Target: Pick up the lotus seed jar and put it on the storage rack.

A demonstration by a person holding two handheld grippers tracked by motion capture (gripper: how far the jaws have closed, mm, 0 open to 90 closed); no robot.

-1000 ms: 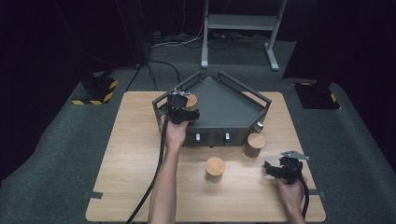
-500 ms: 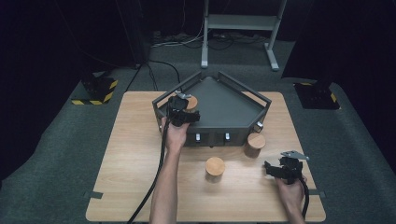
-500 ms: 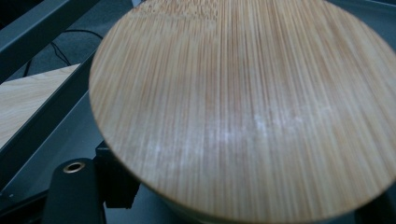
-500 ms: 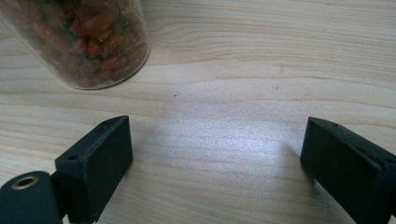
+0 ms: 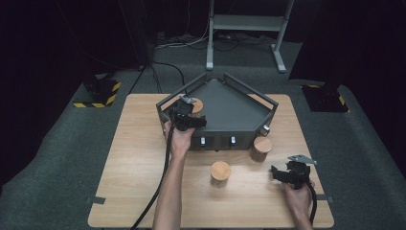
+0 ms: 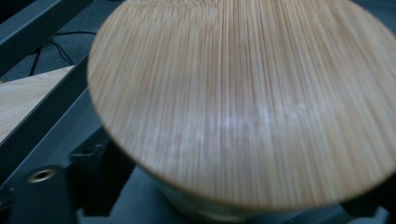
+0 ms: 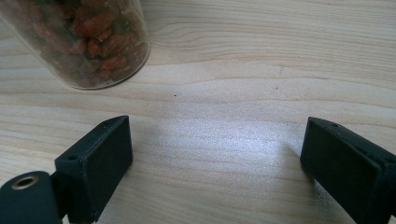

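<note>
A dark grey five-sided tray (image 5: 239, 112) with a raised rail stands at the back middle of the wooden table. At its left corner my left gripper (image 5: 191, 115) is shut on a jar with a round bamboo lid (image 5: 197, 105). In the left gripper view that lid (image 6: 243, 102) is close and blurred, and the jaws show as dark shapes low on either side. My right gripper (image 5: 276, 173) rests open on the table at the front right. In the right gripper view its jaws (image 7: 215, 168) stand wide apart over bare wood.
Two more bamboo-lidded jars stand on the table: one (image 5: 261, 146) by the tray's front right corner, one (image 5: 220, 171) in front of the tray. The latter, a glass jar (image 7: 88, 42) of reddish-brown pieces, is ahead and left of my right gripper. The tray's rail (image 6: 46, 135) runs beside the held jar.
The left gripper and its jar have shifted only slightly at the tray's left corner. The right gripper has stayed where it was.
</note>
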